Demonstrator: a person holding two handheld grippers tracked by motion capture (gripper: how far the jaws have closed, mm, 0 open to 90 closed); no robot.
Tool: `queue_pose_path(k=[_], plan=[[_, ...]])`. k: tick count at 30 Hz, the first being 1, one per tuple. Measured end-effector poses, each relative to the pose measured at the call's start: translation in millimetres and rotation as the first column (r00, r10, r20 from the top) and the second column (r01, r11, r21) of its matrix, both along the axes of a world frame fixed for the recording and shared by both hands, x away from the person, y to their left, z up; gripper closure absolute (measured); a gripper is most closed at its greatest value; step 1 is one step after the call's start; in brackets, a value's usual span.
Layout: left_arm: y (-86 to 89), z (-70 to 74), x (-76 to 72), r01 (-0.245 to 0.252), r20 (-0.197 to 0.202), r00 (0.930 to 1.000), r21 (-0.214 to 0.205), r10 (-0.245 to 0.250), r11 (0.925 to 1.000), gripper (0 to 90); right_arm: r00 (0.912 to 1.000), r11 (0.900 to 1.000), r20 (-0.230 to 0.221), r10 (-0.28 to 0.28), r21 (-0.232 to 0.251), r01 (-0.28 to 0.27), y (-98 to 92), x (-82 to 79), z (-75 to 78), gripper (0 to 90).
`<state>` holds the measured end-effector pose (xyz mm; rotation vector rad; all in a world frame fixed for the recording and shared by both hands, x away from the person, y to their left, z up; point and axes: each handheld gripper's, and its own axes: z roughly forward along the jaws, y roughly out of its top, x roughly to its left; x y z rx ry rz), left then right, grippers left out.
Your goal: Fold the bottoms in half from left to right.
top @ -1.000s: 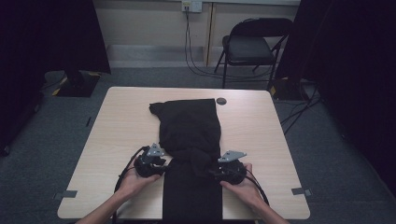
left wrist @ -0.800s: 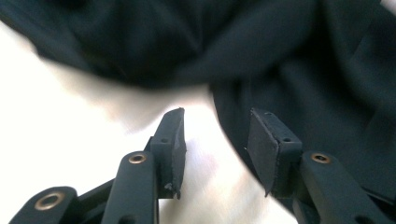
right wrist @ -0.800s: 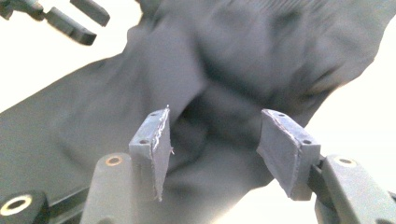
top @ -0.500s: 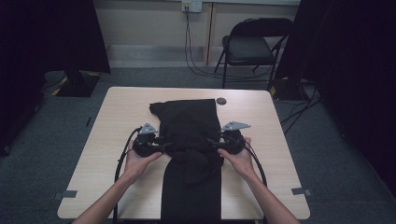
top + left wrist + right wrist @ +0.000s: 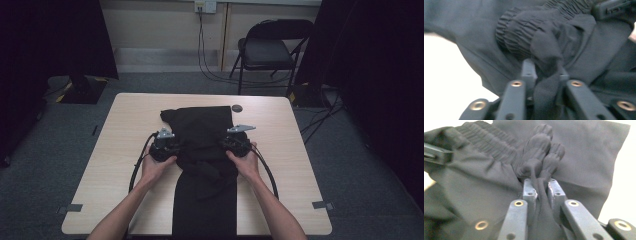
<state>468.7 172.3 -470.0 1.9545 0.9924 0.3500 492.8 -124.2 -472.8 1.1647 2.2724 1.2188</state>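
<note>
**Inspector:** What differs from a second ago?

**Assistant:** Both hands have travelled up the table (image 5: 125, 150), away from the near edge. The left gripper (image 5: 172, 146) and right gripper (image 5: 226, 143) now sit at the middle of the black trousers (image 5: 202, 125), and the cloth between them has bunched into folds where it previously lay flatter.

**Inspector:** Condition of the tools?

**Assistant:** In the left gripper view, the jaws are clamped on a pinched fold of dark fabric (image 5: 549, 75). In the right gripper view, the jaws are likewise closed on a twisted fold (image 5: 541, 185), with a ribbed elastic band (image 5: 489, 142) just beyond.

**Inspector:** And the garment itself?

**Assistant:** The trousers lie along the centre of the table. The far part rests spread flat; the near part runs to the front edge. The middle is raised and creased between the grippers. A ribbed cuff (image 5: 524, 32) shows gathered in the left gripper view.

**Inspector:** Anything else on the surface?

**Assistant:** A small dark disc (image 5: 237, 108) near the far edge, apart from the cloth.
</note>
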Motion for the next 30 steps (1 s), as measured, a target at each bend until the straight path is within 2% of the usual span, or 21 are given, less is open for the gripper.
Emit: queue_pose_path(k=[1,3,5,6,8,9,10,11,12,13,14,15,16,17,19,21,22,24,26,28,30], plan=[[0.8,6.2,0.0,-0.003,0.012,0.9999,-0.007,0.003,1.0,82.6,0.9999,0.9999,0.013,0.0,0.013,-0.001,-0.8,0.5,8.2,81.2],[1.2,30.1,-0.1,0.008,0.063,0.998,-0.003,-0.008,1.0,83.0,0.9989,0.9985,0.047,0.001,0.054,-0.004,-2.5,0.4,28.6,81.8],[3.9,56.7,-2.3,0.001,0.114,0.9935,-0.06,0.006,0.9982,83.2,0.9953,0.9969,0.097,0.002,0.078,-0.01,-4.2,-1.7,53.2,81.8],[4.8,70.6,-4.1,0.007,0.14,0.9901,-0.067,0.003,0.9978,83.1,0.9921,0.9945,0.125,-0.001,0.104,-0.012,-6.3,-3.2,66.2,81.8],[6.0,100.9,-13.1,0.029,0.201,0.9794,-0.077,-0.013,0.9966,83.1,0.9832,0.9889,0.183,-0.003,0.146,-0.024,-11.1,-8.5,92.6,81.9],[6.1,110.2,-17.8,0.037,0.214,0.9768,-0.093,-0.016,0.995,83.0,0.9747,0.9869,0.223,0.003,0.156,-0.039,-13.8,-14.3,108.6,81.9],[6.3,121.2,-25.0,0.054,0.232,0.9723,-0.109,-0.027,0.9926,83.1,0.9693,0.9863,0.246,0.005,0.158,-0.046,-15.1,-18.6,117.9,81.9],[5.6,130.8,-33.2,0.073,0.257,0.9654,-0.101,-0.045,0.9922,83.1,0.9624,0.9852,0.272,0.007,0.163,-0.054,-17.3,-25.0,129.7,82.0],[5.1,138.7,-42.5,0.091,0.28,0.9581,-0.097,-0.06,0.9911,83.0,0.9552,0.9815,0.296,0.01,0.18,-0.066,-20.3,-32.6,140.1,82.0],[5.8,144.2,-51.5,0.112,0.288,0.9548,-0.118,-0.074,0.9867,83.0,0.9487,0.9789,0.316,0.014,0.189,-0.077,-23.4,-40.3,149.0,82.0],[6.8,147.5,-61.1,0.128,0.288,0.9539,-0.138,-0.084,0.9821,83.0,0.9439,0.9757,0.33,0.019,0.2,-0.089,-26.5,-48.7,156.3,82.1],[7.6,148.6,-70.7,0.138,0.296,0.9507,-0.14,-0.092,0.9804,83.0,0.9409,0.9705,0.338,0.027,0.217,-0.106,-29.6,-58.1,161.3,82.0],[8.5,146.9,-80.0,0.149,0.288,0.952,-0.143,-0.103,0.9786,82.9,0.9385,0.9682,0.342,0.044,0.217,-0.125,-32.1,-67.8,163.5,82.0],[8.2,142.0,-89.1,0.162,0.272,0.9552,-0.15,-0.117,0.9752,82.9,0.9386,0.9674,0.34,0.06,0.212,-0.139,-34.2,-77.9,162.4,82.0],[6.8,124.6,-106.6,0.19,0.233,0.9595,-0.12,-0.158,0.9744,82.7,0.9443,0.9704,0.315,0.096,0.182,-0.159,-37.2,-96.7,151.0,81.9],[3.0,100.6,-117.2,0.217,0.159,0.9667,-0.091,-0.201,0.9719,82.8,0.957,0.9716,0.264,0.121,0.166,-0.168,-40.9,-113.1,129.6,81.9],[1.1,87.6,-120.9,0.224,0.125,0.9687,-0.069,-0.214,0.9721,82.6,0.9662,0.9743,0.225,0.126,0.155,-0.163,-41.8,-118.7,116.0,81.9],[-1.9,60.6,-125.4,0.235,0.042,0.9716,-0.063,-0.233,0.9699,82.6,0.9808,0.9792,0.142,0.133,0.134,-0.153,-42.3,-128.8,85.0,81.8],[-5.4,36.9,-125.6,0.258,-0.016,0.9658,-0.023,-0.259,0.9658,82.6,0.9862,0.9818,0.063,0.153,0.104,-0.159,-42.3,-137.2,54.9,81.8],[-8.4,15.4,-123.6,0.265,-0.074,0.9616,-0.005,-0.264,0.9643,82.4,0.9859,0.9841,-0.008,0.167,0.062,-0.166,-41.0,-141.4,29.0,81.6],[-12.6,3.1,-122.4,0.261,-0.127,0.9578,0.007,-0.258,0.9654,82.4,0.9837,0.985,-0.053,0.172,0.025,-0.171,-39.4,-143.2,11.1,81.5]])
